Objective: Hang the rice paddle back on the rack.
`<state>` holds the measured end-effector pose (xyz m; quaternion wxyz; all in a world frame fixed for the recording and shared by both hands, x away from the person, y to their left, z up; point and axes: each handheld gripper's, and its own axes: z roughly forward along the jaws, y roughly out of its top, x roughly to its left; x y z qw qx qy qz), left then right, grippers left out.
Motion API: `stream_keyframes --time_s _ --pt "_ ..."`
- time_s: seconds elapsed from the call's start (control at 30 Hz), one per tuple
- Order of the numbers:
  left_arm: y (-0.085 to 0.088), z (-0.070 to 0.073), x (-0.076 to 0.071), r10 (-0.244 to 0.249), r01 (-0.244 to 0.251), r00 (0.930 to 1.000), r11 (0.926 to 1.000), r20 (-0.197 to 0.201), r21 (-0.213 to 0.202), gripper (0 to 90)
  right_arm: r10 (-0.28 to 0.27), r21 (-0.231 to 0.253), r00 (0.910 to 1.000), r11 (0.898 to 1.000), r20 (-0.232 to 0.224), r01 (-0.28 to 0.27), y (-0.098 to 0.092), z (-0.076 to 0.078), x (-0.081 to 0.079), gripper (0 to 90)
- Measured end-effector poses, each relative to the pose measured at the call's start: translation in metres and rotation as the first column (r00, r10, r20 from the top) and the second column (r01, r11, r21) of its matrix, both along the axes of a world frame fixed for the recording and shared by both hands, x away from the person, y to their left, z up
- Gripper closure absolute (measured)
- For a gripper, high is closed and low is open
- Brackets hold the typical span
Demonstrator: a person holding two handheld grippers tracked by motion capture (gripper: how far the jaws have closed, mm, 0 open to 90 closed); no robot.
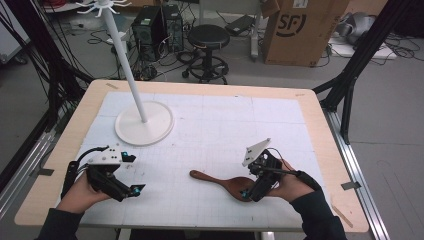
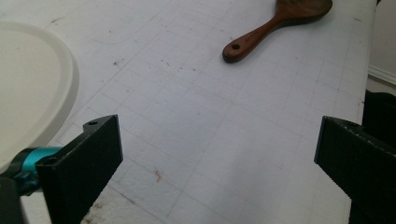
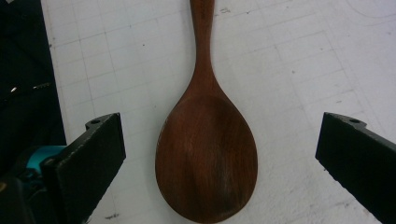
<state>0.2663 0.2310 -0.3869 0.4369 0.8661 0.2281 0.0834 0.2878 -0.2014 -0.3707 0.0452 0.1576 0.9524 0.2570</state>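
A dark wooden spoon [image 1: 222, 182] lies flat on the white gridded mat [image 1: 225, 125], handle pointing left. My right gripper [image 1: 251, 182] hovers over its bowl, open. In the right gripper view the spoon's bowl [image 3: 208, 154] lies between the two wide-apart jaws of the right gripper [image 3: 219, 154], untouched. My left gripper [image 1: 132, 173] is open near the mat's front left with nothing in it. From the left gripper [image 2: 217, 154] the spoon [image 2: 275, 23] shows far ahead, handle end nearest.
A white rack with a round base [image 1: 144, 124] and a tall pole [image 1: 125, 60] stands at the back left of the mat; its base [image 2: 28, 88] is close to my left gripper. Beyond the table are a stool [image 1: 208, 50] and a cardboard box [image 1: 302, 30].
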Motion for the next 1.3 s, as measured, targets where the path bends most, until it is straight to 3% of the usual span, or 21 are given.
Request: stream_keyframes --time_s 0.63,1.03,1.3 --pt "-0.001 -0.001 0.0 -0.002 0.002 1.0 1.0 -0.002 0.006 1.6 0.041 -0.121 0.9986 0.992 -0.033 -0.045 0.044 -0.009 0.009 0.2" --pt "-0.004 -0.002 0.0 0.0 0.0 1.0 0.9994 0.008 0.036 1.6 0.033 -0.229 0.9981 0.973 -0.053 -0.044 0.07 -0.018 0.015 0.3" --pt "-0.006 -0.003 0.0 0.002 -0.003 1.0 0.9986 0.007 0.052 1.6 0.024 -0.271 0.9977 0.962 -0.063 -0.041 0.084 -0.021 0.016 0.3"
